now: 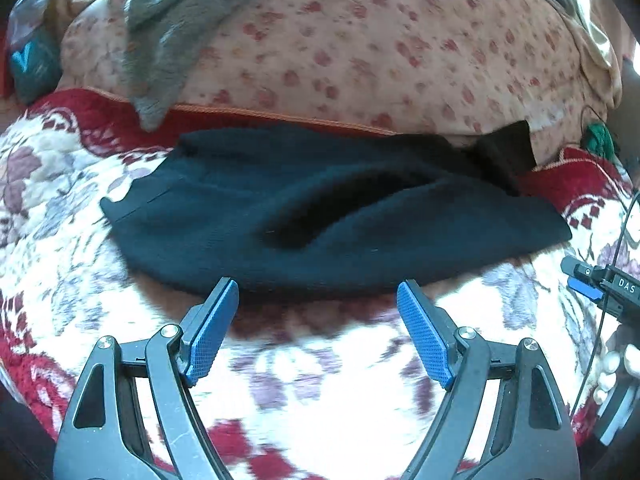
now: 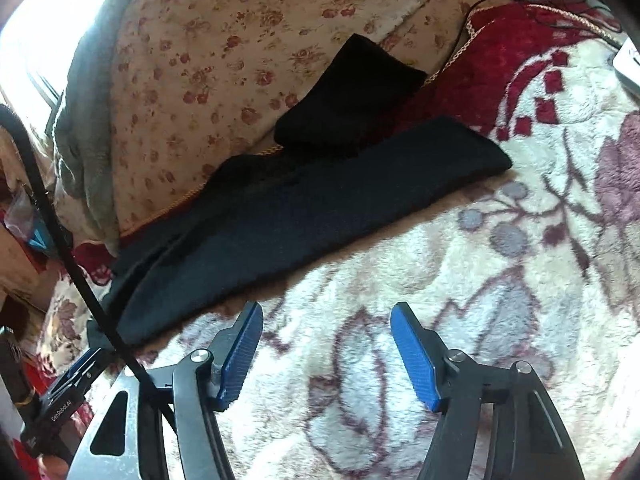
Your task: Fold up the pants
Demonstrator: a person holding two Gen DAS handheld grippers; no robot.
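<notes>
One pair of dark pants (image 1: pixel 320 216) is seen laid across a plush floral blanket (image 1: pixel 64 208), folded lengthwise into a long band with a deep crease along its middle. In the left wrist view it is spread from 9 to 3 o'clock, its far edge lying against a rose-print quilt (image 1: pixel 400 48); a second dark flap is seen at 2 o'clock. One grey cloth (image 1: pixel 168 40) is draped at 11 o'clock. Both tongs are released: the left tongs (image 1: pixel 318 300) are held just short of the near hem, the right tongs (image 2: pixel 326 324) over bare blanket, with open room toward 3 o'clock.
</notes>
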